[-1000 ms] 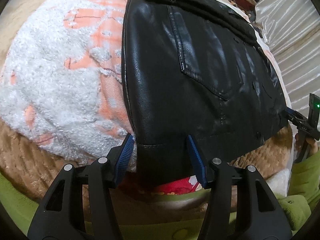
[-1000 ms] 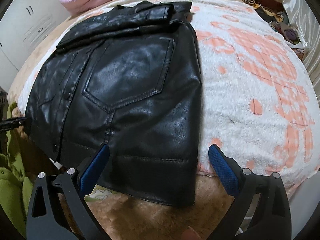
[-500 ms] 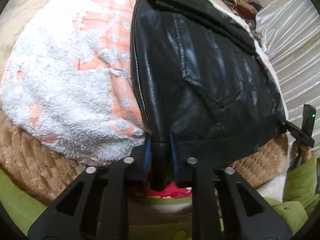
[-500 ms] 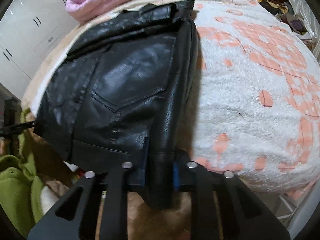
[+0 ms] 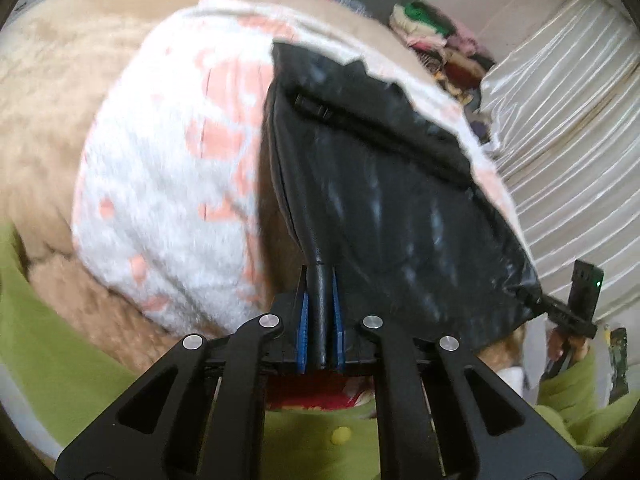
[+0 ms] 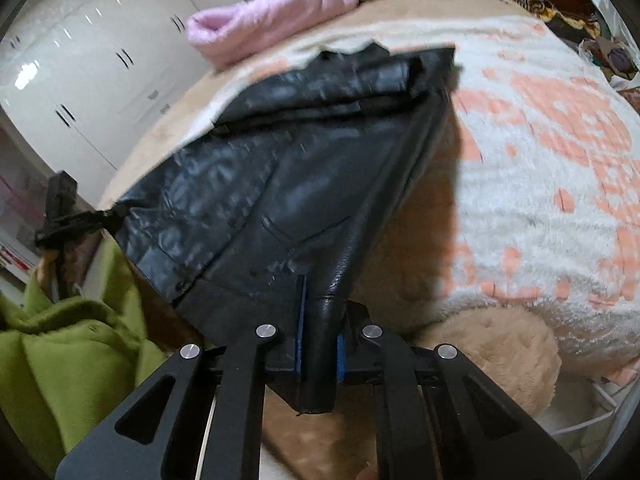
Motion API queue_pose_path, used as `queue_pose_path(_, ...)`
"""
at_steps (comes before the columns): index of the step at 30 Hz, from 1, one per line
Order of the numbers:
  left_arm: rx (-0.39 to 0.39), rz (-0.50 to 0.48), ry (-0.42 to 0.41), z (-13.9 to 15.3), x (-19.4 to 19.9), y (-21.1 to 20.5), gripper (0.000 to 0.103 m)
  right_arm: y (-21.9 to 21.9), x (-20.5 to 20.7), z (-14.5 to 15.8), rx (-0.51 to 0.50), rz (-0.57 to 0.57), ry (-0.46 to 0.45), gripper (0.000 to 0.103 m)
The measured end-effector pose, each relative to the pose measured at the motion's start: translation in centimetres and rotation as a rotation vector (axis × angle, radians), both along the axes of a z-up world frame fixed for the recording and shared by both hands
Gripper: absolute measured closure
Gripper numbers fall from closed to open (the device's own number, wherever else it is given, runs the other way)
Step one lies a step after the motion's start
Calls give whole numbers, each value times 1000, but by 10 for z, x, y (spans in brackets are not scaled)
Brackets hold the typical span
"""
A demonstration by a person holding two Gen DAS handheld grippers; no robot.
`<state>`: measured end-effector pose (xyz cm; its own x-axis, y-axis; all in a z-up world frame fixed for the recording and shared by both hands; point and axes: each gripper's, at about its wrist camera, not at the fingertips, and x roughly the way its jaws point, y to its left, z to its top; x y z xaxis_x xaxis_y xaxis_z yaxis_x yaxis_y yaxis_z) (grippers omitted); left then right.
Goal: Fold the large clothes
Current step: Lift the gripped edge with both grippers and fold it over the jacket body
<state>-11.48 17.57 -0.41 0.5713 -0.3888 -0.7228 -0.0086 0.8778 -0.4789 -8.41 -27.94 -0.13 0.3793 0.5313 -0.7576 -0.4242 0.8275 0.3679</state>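
The black leather jacket [image 5: 384,200] is smooth and shiny, with stitched seams and a sewn pocket outline on its upper face. It lies on a fluffy white blanket with salmon-pink patches [image 5: 160,184], which covers a soft beige plush bedspread [image 5: 48,92]. Its bottom hem is raised off the bed, and the far end with the folded collar rests on the blanket, so the long axis of the jacket runs from the grippers away toward the head of the bed.

The left gripper [image 5: 320,312] has just been closing, and its blue ribbed pads are now pressed on one bottom corner of the jacket, where the leather is bunched into a thick roll. The right gripper [image 6: 320,344] has also just been closing, and its pads clamp the other bottom corner; a short piece of hem hangs below them. The hem is stretched between both grippers.

A pink puffy garment [image 6: 272,16] lies at the far edge of the bed. The person wears a green fleecy sleeve [image 6: 72,360].
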Motion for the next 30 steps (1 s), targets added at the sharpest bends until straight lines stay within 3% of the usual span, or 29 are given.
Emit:
queue_pose_path(4, -48, 10, -75, 31, 17, 8, 100, -10, 11, 30, 100, -36, -62, 93)
queue_pose_path(9, -11, 31, -163, 57, 40, -1, 100, -14, 32, 57, 161, -72, -146, 94)
queue_pose_path(20, -31, 83, -224, 92, 91, 6, 100, -19, 90, 83, 283, -217, -178, 94)
queue_pose_path(30, 11, 102, -246, 103, 136, 2, 99, -14, 135, 91, 266, -285, -184, 93)
